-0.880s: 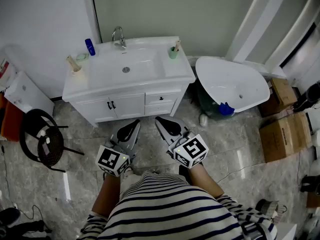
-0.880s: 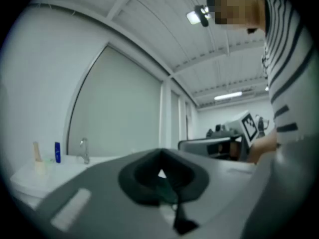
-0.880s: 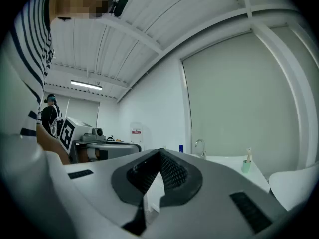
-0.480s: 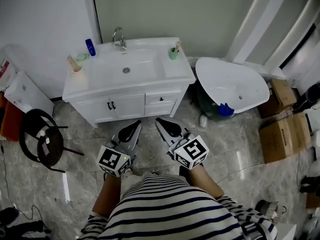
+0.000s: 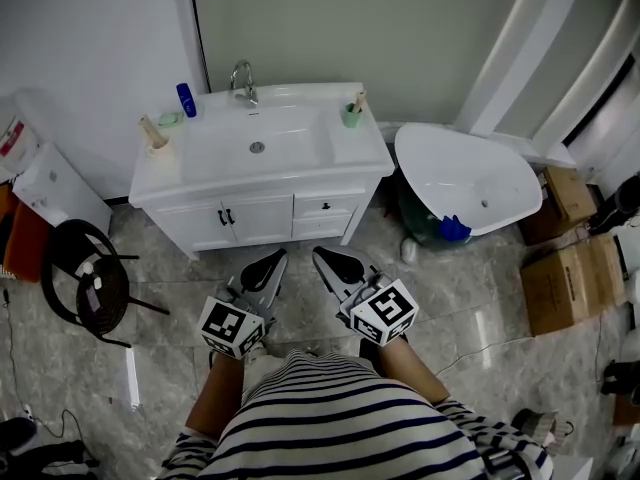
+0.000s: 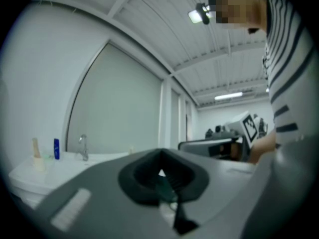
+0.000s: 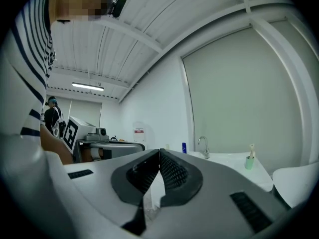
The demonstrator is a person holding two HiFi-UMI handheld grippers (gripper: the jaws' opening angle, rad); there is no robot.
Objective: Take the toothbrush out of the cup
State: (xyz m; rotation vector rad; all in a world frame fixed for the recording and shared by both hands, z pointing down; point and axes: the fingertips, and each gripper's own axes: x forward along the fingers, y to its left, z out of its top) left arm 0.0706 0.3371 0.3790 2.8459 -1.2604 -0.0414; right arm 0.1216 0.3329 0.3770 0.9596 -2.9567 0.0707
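Left tongs point(image 5: 272, 259) pressed together and empty at lower centre of the head view. Right tongs point(image 5: 322, 258) just beside them, same state, both well apart from the glossy white table point(image 5: 355, 153). Toothbrush point(image 5: 357, 101) stands in the small round green cup point(image 5: 349, 118) at the table's back right corner, long axis near vertical, top tipped slightly to upper right. Right gripper view catches cup and brush at mid right; left gripper view gets the blue bottle point(image 6: 56, 149) and chrome tap point(image 6: 83, 147) instead.

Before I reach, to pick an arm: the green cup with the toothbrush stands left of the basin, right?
No: the green cup with the toothbrush stands right of the basin, as the head view shows.
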